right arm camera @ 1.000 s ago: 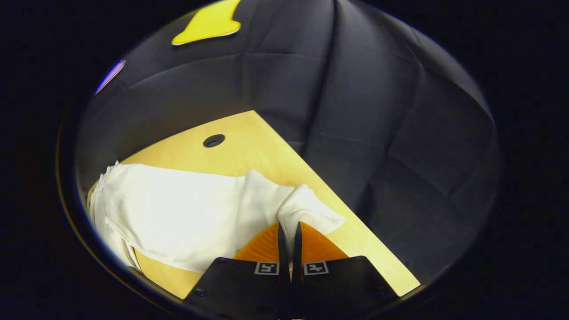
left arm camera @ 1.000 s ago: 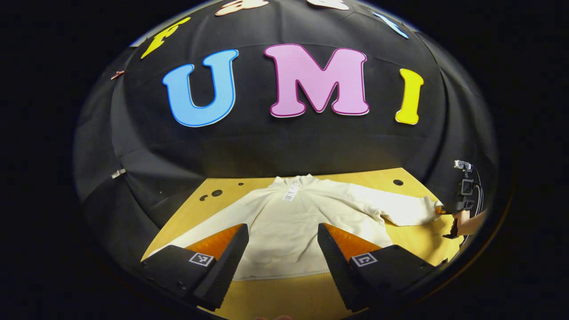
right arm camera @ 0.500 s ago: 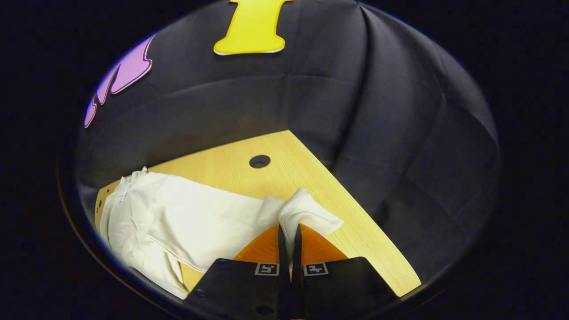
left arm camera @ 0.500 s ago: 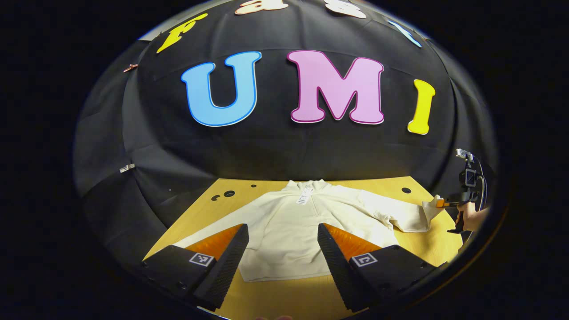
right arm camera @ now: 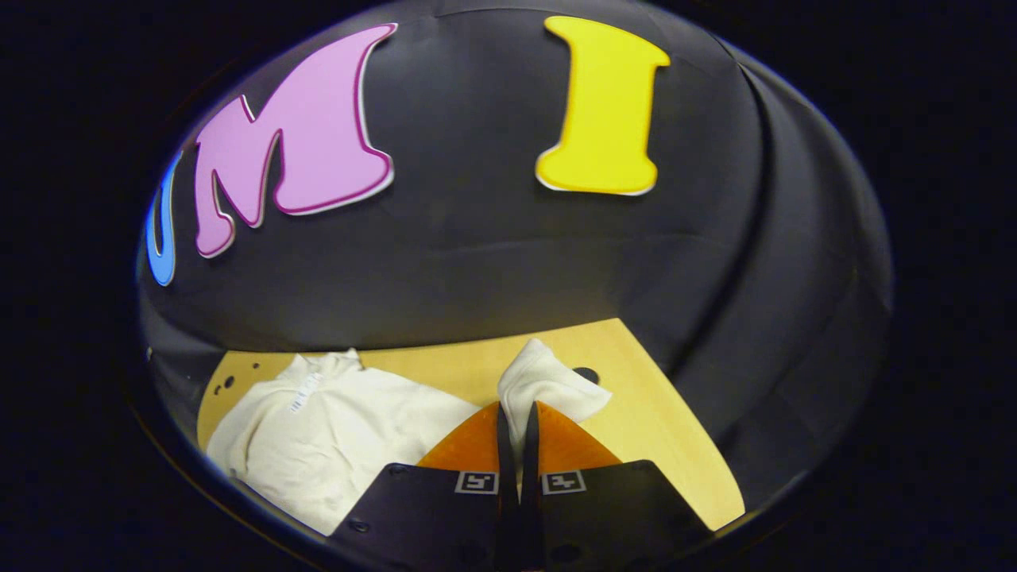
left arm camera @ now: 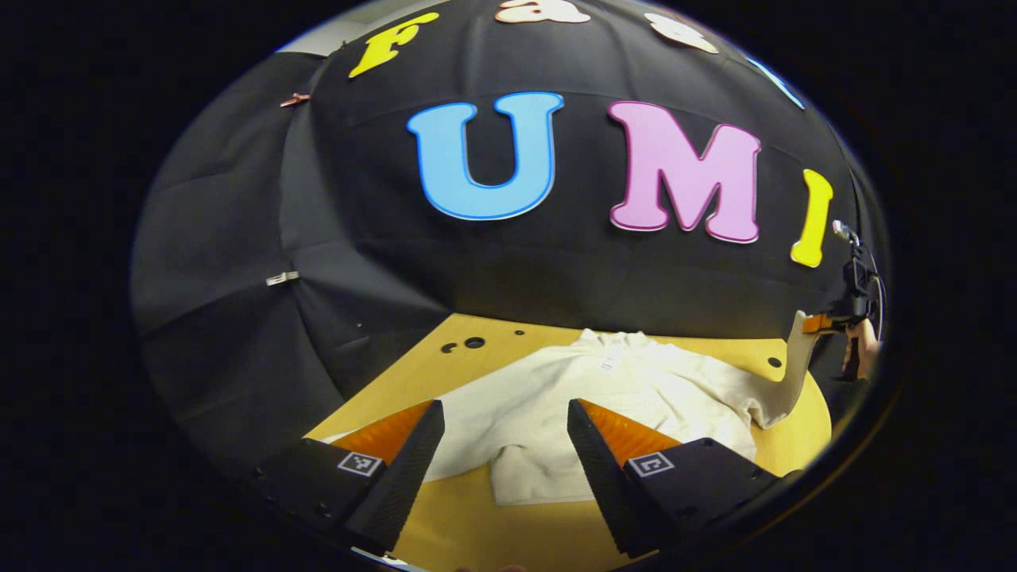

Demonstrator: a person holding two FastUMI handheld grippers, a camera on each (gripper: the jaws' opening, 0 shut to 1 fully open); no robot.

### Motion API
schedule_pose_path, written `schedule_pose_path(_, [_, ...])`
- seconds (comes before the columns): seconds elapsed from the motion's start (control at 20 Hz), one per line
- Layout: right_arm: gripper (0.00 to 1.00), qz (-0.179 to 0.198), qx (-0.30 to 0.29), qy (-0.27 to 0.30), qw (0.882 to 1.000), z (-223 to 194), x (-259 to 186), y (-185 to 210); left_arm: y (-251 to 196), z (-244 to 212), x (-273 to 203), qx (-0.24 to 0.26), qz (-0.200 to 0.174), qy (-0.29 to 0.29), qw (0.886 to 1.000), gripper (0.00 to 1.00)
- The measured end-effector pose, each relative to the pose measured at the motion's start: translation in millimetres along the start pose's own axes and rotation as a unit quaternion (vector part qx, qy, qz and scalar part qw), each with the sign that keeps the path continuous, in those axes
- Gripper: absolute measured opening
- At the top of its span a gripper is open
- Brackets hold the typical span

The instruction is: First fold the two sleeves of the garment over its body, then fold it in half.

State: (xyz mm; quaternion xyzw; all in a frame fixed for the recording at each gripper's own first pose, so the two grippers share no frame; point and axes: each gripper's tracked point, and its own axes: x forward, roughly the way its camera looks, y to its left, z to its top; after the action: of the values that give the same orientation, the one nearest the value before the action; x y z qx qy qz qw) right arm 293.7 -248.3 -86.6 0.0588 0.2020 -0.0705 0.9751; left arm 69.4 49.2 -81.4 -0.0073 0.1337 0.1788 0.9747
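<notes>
At lower centre your right gripper (right arm camera: 515, 421) clamps the sleeve cuff (right arm camera: 548, 381), lifted off the garment (left arm camera: 604, 389); left gripper (left arm camera: 500, 445) gapes empty; both folds remain.

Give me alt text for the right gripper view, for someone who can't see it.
The right gripper is shut on the cuff of a cream garment's sleeve, holding it above a wooden table. The garment's body lies spread on the table to the left, collar toward the black cloth wall.
</notes>
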Motion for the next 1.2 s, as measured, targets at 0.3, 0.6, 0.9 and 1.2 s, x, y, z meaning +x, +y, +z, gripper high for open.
schedule_pose_path(0.3, [0.05, 0.069, -0.051, -0.021, 0.996, 32, 21, 106, 51, -4, -2, -0.007, 0.039, 0.003, 0.999, 0.96])
schedule_pose_path(0.6, [0.05, 0.152, -0.073, -0.01, 0.986, 10, 47, 243, 80, -20, -3, -0.019, 0.063, 0.023, 0.998, 0.96])
schedule_pose_path(0.9, [0.05, 0.232, -0.107, 0.007, 0.967, -35, 53, 388, 110, -41, 5, -0.03, 0.091, 0.045, 0.994, 0.96])
schedule_pose_path(1.2, [0.06, 0.275, -0.142, 0.064, 0.949, -133, 69, 492, 130, -52, 14, -0.035, 0.104, 0.048, 0.993, 0.96])
